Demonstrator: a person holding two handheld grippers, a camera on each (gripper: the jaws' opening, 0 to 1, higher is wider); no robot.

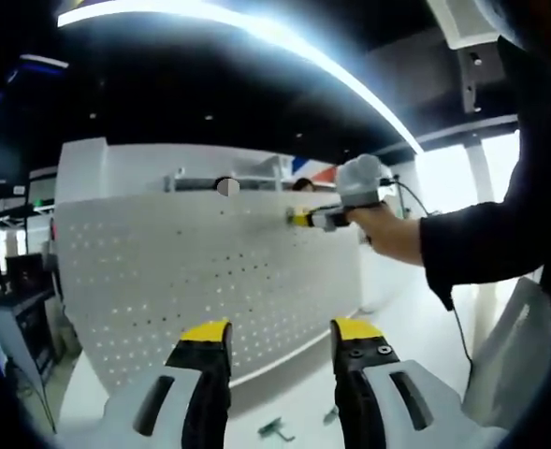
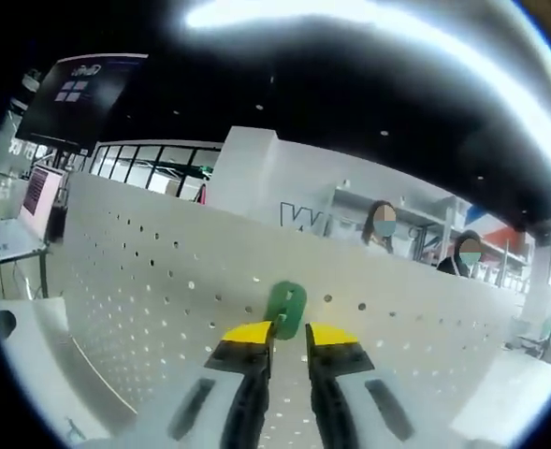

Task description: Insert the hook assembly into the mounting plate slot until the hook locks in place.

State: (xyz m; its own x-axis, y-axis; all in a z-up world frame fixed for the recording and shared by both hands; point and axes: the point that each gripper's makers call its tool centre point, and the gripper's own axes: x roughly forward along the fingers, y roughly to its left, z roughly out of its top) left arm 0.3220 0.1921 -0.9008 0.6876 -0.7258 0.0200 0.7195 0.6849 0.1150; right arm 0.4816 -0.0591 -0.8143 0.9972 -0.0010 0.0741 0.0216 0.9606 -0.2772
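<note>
Left gripper (image 1: pixel 280 341): jaws spread wide, holding nothing, hanging low in front of the white pegboard (image 1: pixel 163 271). On the white table (image 1: pixel 415 327) below it lie two small dark loose parts (image 1: pixel 277 429), one just right of the other (too small to name).

Further right in the left gripper view, the right gripper (image 1: pixel 336 217) is up at the board's top right, a person's hand (image 1: pixel 373 220) behind it, tip right at the panel face.

Right gripper view: jaws narrow, pinching the green hook (image 2: pixel 285 309) by its lower end. The hook stands upright against the board; whether it is touching or already in a slot, I cannot tell.

Judged step: seating the hook, lock not yet confirmed.

Risks:
- The grip is only on the bottom edge, so a push could pivot the hook between the pads and miss the slot.
- The holes are many and alike (easy to land on the wrong one, or between two).
- Pushing at an angle could jam it half in, not locked.
- The board stands upright on the table and nothing braces it, so a hard push might tip or slide it.

Counts: one pegboard, one green hook, two grippers, two loose parts on the table, two people in the far background.
</note>
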